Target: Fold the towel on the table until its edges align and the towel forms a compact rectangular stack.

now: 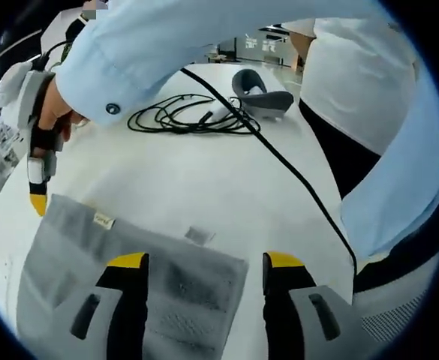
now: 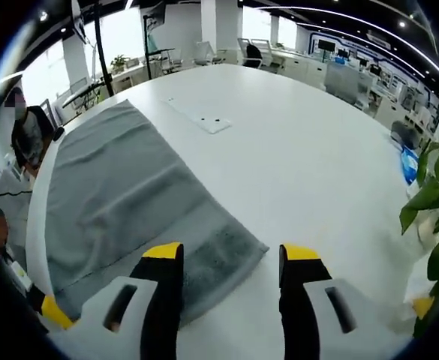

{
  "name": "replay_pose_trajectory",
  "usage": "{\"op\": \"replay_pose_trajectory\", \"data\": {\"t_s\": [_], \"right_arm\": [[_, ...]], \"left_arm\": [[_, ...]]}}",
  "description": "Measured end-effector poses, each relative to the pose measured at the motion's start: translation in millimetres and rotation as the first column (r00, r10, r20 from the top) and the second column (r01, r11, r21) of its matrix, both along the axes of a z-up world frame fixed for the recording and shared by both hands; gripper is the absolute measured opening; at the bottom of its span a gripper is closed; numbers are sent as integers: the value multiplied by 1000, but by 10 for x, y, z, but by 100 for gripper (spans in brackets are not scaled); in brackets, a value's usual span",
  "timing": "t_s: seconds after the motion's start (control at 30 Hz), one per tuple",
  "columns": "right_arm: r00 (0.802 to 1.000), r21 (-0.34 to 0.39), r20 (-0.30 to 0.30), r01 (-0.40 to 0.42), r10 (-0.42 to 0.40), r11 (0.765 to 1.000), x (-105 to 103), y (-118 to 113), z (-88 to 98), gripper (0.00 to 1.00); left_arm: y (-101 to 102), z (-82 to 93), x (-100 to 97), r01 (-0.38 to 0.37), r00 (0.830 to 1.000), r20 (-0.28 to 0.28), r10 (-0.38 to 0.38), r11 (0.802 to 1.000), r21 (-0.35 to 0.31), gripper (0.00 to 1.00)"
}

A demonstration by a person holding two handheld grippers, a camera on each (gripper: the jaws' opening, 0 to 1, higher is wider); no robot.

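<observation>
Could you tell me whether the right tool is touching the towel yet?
Cannot tell. In the right gripper view the right tool stands open over the towel's near corner, one jaw overlapping the cloth, but no contact or gap shows plainly.

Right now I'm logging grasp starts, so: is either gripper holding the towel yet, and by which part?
Nothing is held. The left gripper and right gripper both stand open above the grey towel, each near a corner.
</observation>
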State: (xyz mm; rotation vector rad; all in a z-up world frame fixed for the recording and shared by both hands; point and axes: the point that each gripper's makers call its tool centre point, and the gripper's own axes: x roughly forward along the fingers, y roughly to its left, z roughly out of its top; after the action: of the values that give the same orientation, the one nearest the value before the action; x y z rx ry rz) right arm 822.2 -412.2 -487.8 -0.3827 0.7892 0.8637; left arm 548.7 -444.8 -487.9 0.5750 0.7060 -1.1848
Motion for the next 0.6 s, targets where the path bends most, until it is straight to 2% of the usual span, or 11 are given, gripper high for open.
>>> {"op": "replay_pose_trajectory", "data": {"t_s": [0.23, 0.47, 0.6], "right_arm": [[1000, -9, -17, 12, -12, 1000, 47, -49, -113, 48], [1000, -6, -23, 12, -12, 1000, 69, 0, -135, 45], [1000, -28, -28, 1, -2, 1000, 97, 13, -205, 42]], "left_arm": [[-34, -68, -14, 23, 999, 23, -24, 999, 31, 58], [-43, -132, -1, 19, 1000, 2, -19, 999, 39, 55], [-37, -157, -33, 31, 1000, -4, -31, 998, 54, 53]]}}
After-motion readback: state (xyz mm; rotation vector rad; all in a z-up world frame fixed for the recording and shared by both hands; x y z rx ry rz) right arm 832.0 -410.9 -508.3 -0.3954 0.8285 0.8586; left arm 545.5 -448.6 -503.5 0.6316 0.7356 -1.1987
